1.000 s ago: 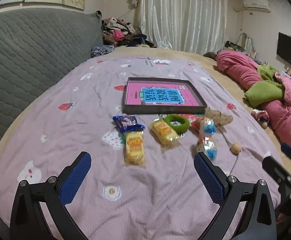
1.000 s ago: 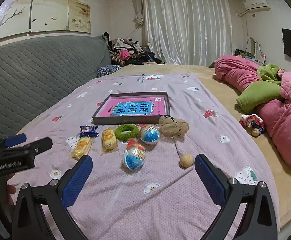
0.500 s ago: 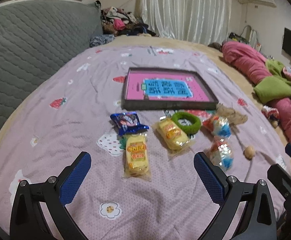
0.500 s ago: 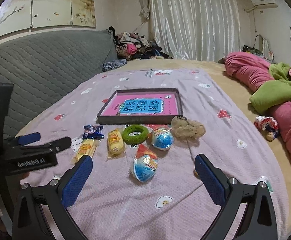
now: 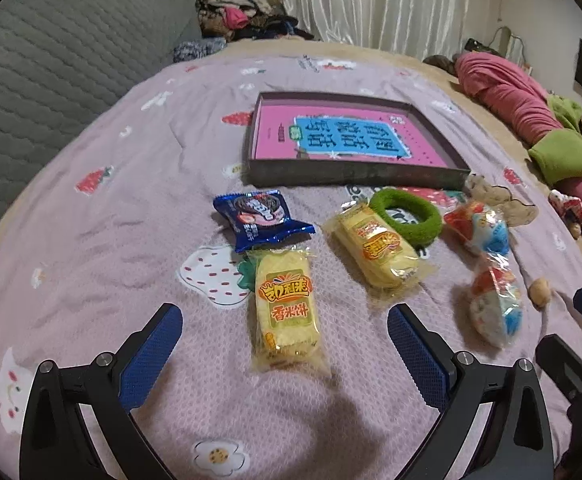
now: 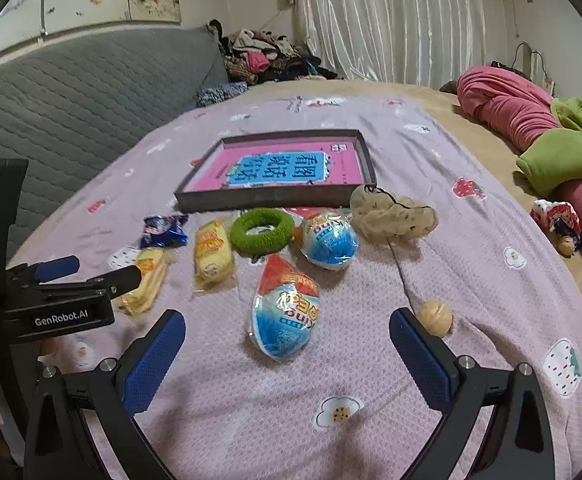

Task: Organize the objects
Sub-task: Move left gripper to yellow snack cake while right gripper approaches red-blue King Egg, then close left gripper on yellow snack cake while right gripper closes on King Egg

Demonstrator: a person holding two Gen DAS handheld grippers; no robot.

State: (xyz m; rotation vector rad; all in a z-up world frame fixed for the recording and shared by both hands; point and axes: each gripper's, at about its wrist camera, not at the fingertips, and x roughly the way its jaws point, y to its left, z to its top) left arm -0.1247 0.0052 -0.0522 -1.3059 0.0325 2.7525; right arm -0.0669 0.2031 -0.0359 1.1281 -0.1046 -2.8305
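Both sets of jaws stand wide apart, holding nothing: the left gripper (image 5: 285, 342) hangs over a yellow rice-cracker pack (image 5: 287, 308), the right gripper (image 6: 287, 340) over a foil-wrapped egg (image 6: 285, 312). Bare bedspread (image 6: 471, 220) lies open toward the bed's right edge. A small nut (image 6: 434, 317) sits partly behind the right finger. Farther off, a green ring (image 6: 262, 231) lies just before the box lid (image 5: 347, 140); its blurred print is perhaps Chinese. Both grippers have come closer to the snacks than a second ago.
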